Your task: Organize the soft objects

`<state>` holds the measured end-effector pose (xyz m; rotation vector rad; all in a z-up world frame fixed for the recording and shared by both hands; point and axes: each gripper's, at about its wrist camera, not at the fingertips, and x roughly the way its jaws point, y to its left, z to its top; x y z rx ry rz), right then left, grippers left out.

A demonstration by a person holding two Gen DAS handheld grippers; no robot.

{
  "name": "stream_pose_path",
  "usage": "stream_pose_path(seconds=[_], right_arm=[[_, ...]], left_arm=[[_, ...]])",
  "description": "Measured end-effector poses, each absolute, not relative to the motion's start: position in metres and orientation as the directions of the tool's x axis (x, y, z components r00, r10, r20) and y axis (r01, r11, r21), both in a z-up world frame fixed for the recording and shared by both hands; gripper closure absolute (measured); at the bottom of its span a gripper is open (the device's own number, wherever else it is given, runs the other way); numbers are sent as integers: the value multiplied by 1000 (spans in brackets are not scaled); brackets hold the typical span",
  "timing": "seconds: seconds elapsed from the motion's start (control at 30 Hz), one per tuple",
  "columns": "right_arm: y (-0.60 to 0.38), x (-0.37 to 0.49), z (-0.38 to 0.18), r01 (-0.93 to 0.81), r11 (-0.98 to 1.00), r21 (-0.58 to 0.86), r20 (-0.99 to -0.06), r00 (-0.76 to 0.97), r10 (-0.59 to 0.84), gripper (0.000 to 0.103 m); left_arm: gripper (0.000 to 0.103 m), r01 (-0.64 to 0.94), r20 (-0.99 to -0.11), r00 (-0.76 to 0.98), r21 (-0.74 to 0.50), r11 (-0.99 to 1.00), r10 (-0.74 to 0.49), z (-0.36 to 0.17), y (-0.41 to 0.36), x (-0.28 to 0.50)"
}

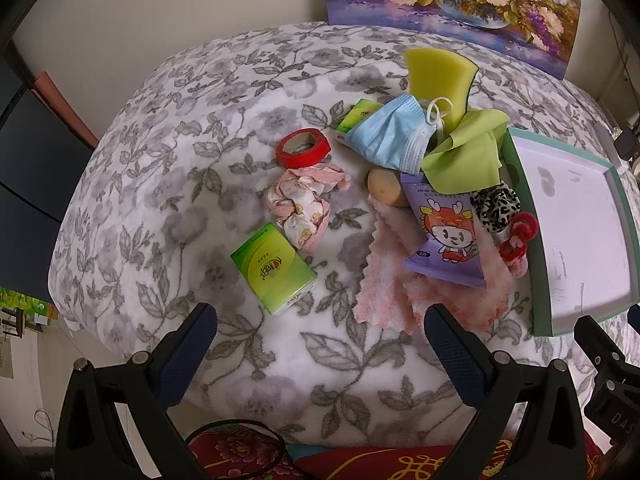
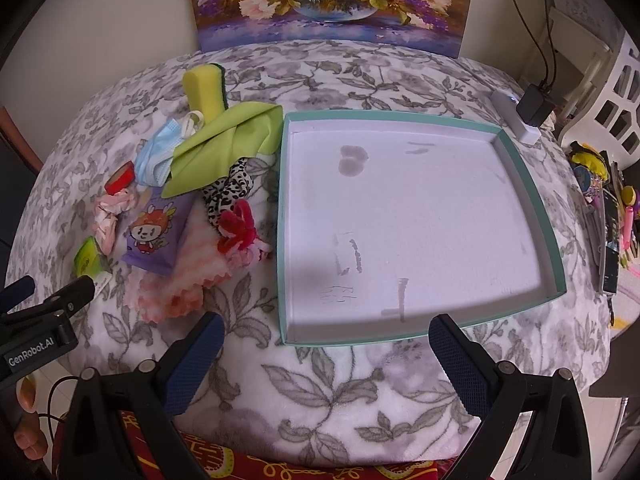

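The left gripper (image 1: 320, 328) hovers low over a desk draped in a grey leaf-print blanket (image 1: 200, 128), its blue-padded fingers (image 1: 188, 356) spread wide with nothing between them. Ahead of it lies a scatter of soft things: a green tissue pack (image 1: 274, 270) nearest, a crumpled pink patterned cloth (image 1: 302, 204) just beyond, a red tape roll (image 1: 303, 148), and a blue face mask (image 1: 390, 136) resting against a second green pack. A yellow sponge (image 1: 440, 76) stands upright behind a lime-green cloth (image 1: 464, 152), which overlaps a purple wet-wipe packet (image 1: 444, 236) lying on a pink fluffy cloth (image 1: 396, 288). A leopard-print scrunchie (image 1: 494, 204) and a red pipe-cleaner twist (image 1: 520, 236) sit beside the teal-rimmed tray (image 2: 532, 184). The right gripper (image 2: 324, 340) hangs above the tray's near edge, fingers (image 2: 460, 360) likewise parted wide and holding nothing. The tray's white floor holds none of the items. A flower painting (image 2: 328, 0) leans against the wall behind.
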<state>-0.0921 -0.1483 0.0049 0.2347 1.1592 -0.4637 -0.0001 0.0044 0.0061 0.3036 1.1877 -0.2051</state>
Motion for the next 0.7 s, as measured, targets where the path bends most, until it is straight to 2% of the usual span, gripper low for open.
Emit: stream_pose_path(seconds=[0.7], right_arm=[[-146, -92, 6, 463, 884, -63, -917, 323, -234, 0]], left_arm=[[0, 315, -932, 364, 126, 941, 3, 6, 5, 0]])
